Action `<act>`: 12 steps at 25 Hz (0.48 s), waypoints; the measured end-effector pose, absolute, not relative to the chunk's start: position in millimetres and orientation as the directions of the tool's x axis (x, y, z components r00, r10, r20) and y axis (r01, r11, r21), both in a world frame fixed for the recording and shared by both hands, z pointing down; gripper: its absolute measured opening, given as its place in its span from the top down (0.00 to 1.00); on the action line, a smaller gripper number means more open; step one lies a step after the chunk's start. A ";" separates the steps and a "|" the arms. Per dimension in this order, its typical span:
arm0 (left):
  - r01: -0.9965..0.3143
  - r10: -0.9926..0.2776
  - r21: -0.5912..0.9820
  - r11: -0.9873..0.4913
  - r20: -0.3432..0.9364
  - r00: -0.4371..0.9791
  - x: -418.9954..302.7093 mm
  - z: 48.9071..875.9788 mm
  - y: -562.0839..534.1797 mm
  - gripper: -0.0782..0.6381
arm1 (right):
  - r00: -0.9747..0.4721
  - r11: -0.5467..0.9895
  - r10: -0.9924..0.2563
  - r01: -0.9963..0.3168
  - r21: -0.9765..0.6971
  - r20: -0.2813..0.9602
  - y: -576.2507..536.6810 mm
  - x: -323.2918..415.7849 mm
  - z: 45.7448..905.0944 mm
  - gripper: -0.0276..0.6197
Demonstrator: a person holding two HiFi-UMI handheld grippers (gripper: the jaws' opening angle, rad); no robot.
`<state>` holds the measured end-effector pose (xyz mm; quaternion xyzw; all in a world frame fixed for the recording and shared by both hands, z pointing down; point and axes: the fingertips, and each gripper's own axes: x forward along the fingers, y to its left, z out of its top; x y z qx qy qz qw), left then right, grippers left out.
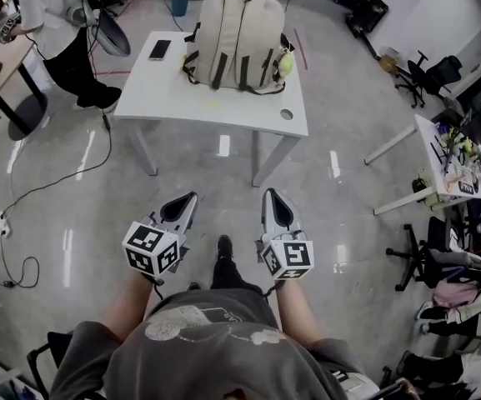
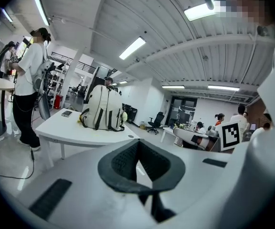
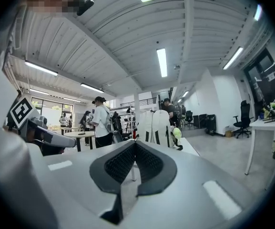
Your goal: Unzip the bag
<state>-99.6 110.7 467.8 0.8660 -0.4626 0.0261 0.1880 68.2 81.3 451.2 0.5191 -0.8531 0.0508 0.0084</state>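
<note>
A cream backpack with dark straps stands upright on a white table, far ahead of me. It also shows small in the left gripper view as the backpack and in the right gripper view as the backpack. A yellow-green ball hangs at its right side. My left gripper and right gripper are held low in front of my body, over the floor and well short of the table. Both are shut with nothing between the jaws, as the left gripper and right gripper show close up.
A phone lies on the table left of the bag. A person stands at the table's left end. A cable runs across the shiny floor at left. Office chairs and a cluttered desk stand at right.
</note>
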 end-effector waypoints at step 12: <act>-0.877 -0.867 0.272 -0.396 0.205 0.455 -89.0 449.9 -19.0 0.88 | -0.546 0.540 -0.837 -0.834 -0.115 0.033 -71.9 84.7 440.0 0.96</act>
